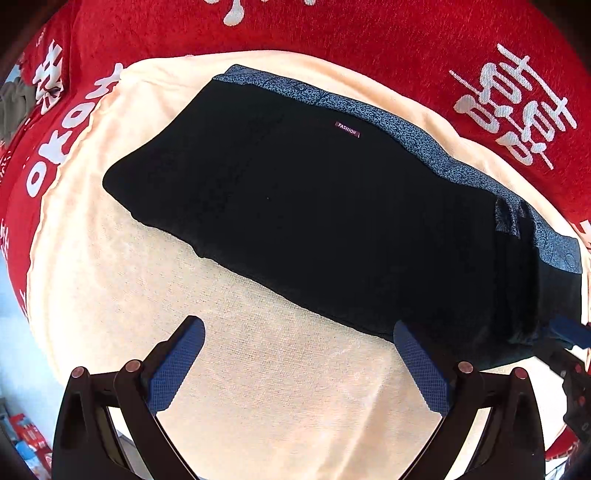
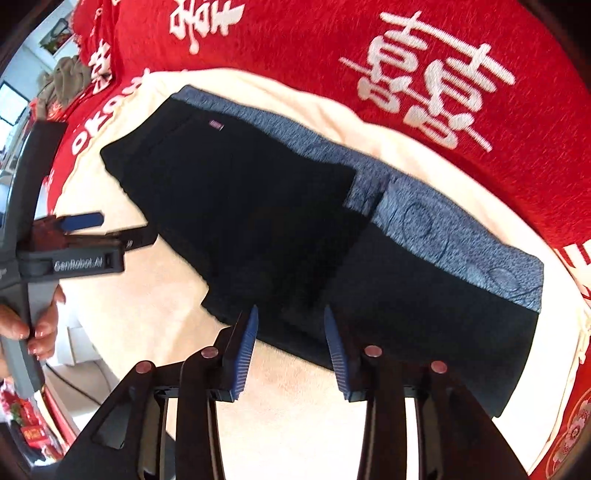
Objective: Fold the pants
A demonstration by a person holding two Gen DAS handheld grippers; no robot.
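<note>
The left gripper (image 1: 298,338) is hovering with its jaws spread wide and nothing between them, one blue pad over the bare cream towel (image 1: 258,387) and the other just reaching the near edge of the pants (image 1: 295,206). The right gripper (image 2: 290,325) is hanging with its jaws partly spread and holding nothing, its tips sitting over the near edge of the pants (image 2: 251,221), though I cannot tell whether they are touching the cloth. The pants are lying flat and folded in a long dark band across the middle of the towel (image 2: 295,413), with a blue-grey patterned waistband (image 2: 443,236) running along the far side and a small label (image 1: 347,129) showing near it. In the right wrist view the left gripper (image 2: 85,221) is showing at the towel's left edge, and a hand (image 2: 40,328) is gripping its grey handle. The towel is lying on a bed covered by a red blanket (image 1: 332,33) with large white characters (image 2: 432,85), which is wrapping around the towel's far and side edges.
</note>
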